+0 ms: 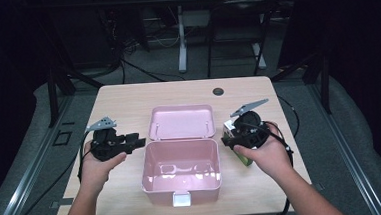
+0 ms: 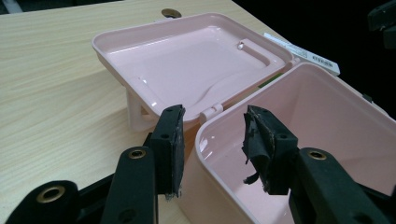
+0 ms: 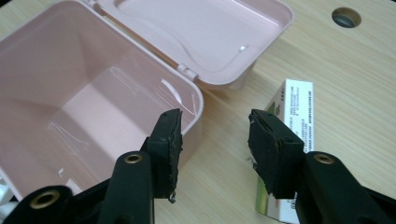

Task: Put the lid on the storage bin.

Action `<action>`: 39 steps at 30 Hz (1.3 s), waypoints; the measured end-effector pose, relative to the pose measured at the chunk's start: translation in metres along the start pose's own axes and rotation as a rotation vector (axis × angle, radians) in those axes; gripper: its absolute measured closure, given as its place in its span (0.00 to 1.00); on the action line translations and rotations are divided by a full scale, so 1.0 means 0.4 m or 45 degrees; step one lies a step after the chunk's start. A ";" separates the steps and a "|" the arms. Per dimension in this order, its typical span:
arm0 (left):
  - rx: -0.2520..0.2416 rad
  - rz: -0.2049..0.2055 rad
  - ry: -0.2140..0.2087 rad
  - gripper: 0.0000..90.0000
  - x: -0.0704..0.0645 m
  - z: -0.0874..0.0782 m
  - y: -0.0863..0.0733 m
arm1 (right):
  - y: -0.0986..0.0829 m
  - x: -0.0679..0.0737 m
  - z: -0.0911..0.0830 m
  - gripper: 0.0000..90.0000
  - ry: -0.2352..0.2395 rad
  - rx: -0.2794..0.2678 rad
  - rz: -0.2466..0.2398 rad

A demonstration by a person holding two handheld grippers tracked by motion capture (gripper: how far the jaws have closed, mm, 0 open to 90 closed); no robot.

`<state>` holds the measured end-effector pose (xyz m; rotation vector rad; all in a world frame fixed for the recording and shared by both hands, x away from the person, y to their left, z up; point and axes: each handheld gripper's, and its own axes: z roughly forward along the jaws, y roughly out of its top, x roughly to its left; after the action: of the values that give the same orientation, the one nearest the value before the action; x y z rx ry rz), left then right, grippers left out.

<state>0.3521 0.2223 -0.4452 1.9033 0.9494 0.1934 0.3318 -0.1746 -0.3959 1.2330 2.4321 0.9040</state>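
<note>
At frame centre sits the open pink box [image 1: 181, 173]. The left gripper [image 1: 139, 140], jaws apart, hovers at its left rim. At right, the right gripper [image 3: 215, 144], jaws apart, hangs over a small carton [image 3: 294, 107].

I am looking across a pale wooden table [image 1: 128, 99], its dark round grommet [image 1: 218, 91] sitting near the far edge. Beyond it, a white desk leg [image 1: 181, 38] is standing and black cables [image 1: 141, 70] are lying on grey floor [image 1: 330, 129].
</note>
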 end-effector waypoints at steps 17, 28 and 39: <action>0.017 0.002 -0.008 0.64 -0.002 -0.009 -0.001 | 0.045 -0.073 0.039 0.60 -0.082 0.221 0.022; 0.015 -0.001 0.000 0.65 0.002 -0.018 -0.010 | 0.064 -0.111 0.096 0.63 -0.116 0.338 0.019; 0.001 -0.008 0.007 0.65 0.008 -0.034 -0.017 | 0.088 -0.145 0.169 0.63 -0.111 0.498 0.024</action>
<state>0.3440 0.2356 -0.4443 1.9015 0.9589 0.1944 0.4222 -0.1774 -0.4278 1.3864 2.6080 0.3749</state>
